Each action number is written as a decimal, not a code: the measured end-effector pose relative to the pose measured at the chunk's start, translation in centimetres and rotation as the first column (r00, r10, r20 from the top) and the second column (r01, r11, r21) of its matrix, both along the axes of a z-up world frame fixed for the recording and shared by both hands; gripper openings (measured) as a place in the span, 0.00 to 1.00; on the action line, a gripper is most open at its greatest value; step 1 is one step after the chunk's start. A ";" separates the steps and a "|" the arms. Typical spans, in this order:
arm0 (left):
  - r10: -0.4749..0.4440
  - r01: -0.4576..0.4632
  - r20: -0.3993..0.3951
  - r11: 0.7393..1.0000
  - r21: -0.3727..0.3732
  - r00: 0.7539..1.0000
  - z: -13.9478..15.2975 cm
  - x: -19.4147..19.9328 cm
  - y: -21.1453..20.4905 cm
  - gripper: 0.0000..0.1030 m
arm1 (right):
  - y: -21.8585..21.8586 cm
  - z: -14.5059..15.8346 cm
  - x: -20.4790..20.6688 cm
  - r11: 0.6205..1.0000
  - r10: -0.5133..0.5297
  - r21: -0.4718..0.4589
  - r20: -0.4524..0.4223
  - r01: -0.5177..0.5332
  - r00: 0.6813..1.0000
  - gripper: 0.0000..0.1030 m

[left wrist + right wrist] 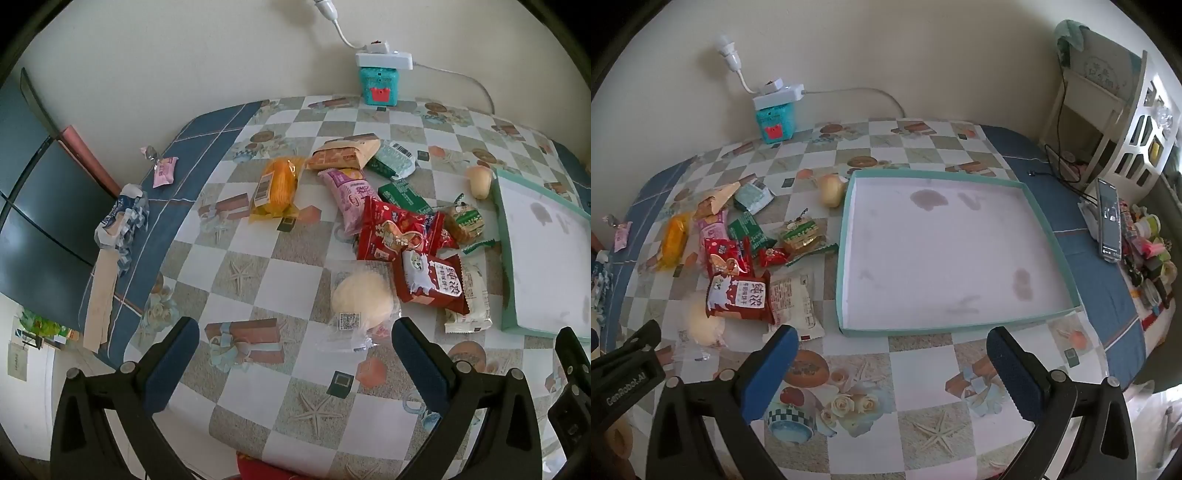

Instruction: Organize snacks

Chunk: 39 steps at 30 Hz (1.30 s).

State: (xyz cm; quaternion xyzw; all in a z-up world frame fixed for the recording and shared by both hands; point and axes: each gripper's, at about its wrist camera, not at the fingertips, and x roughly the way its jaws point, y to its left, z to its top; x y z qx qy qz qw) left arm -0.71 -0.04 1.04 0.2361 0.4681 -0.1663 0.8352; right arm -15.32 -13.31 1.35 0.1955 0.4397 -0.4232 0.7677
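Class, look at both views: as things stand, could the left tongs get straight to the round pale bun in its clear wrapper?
Probably yes. The left tongs stand open with the bun just ahead, lying clear of the red packet beside it, nothing on top.

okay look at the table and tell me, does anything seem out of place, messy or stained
Yes. The snack packets lie jumbled and overlapping beside the tray instead of in it. One pink packet sits apart near the table's edge. The tray's white floor has several dark blotchy stains.
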 end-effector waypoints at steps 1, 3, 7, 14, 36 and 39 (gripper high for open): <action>0.000 0.000 0.000 1.000 0.000 1.000 0.0 0.0 0.0 1.00 | 0.0 0.0 0.0 1.000 0.000 0.001 0.000 0.000 1.000 1.00; 0.000 0.000 0.000 1.000 0.000 1.000 0.0 0.0 0.0 1.00 | 0.0 -0.1 0.1 1.000 0.001 0.002 -0.009 -0.001 1.000 1.00; 0.001 -0.001 -0.001 1.000 0.000 1.000 -0.1 0.0 0.0 1.00 | 0.1 -0.1 0.1 1.000 0.003 0.006 -0.010 -0.003 1.000 1.00; 0.000 0.000 0.001 1.000 0.000 1.000 -0.1 -0.1 0.1 1.00 | -0.1 -0.1 -0.3 1.000 0.000 0.008 -0.009 0.000 1.000 1.00; 0.003 -0.003 -0.006 1.000 0.001 1.000 -0.4 -0.1 0.2 1.00 | -0.3 -0.1 -0.3 1.000 -0.015 0.000 0.015 0.015 1.000 1.00; 0.004 -0.004 -0.006 1.000 0.001 1.000 -0.4 -0.1 0.2 1.00 | -0.3 -0.1 -0.3 1.000 -0.015 -0.004 0.022 0.015 1.000 1.00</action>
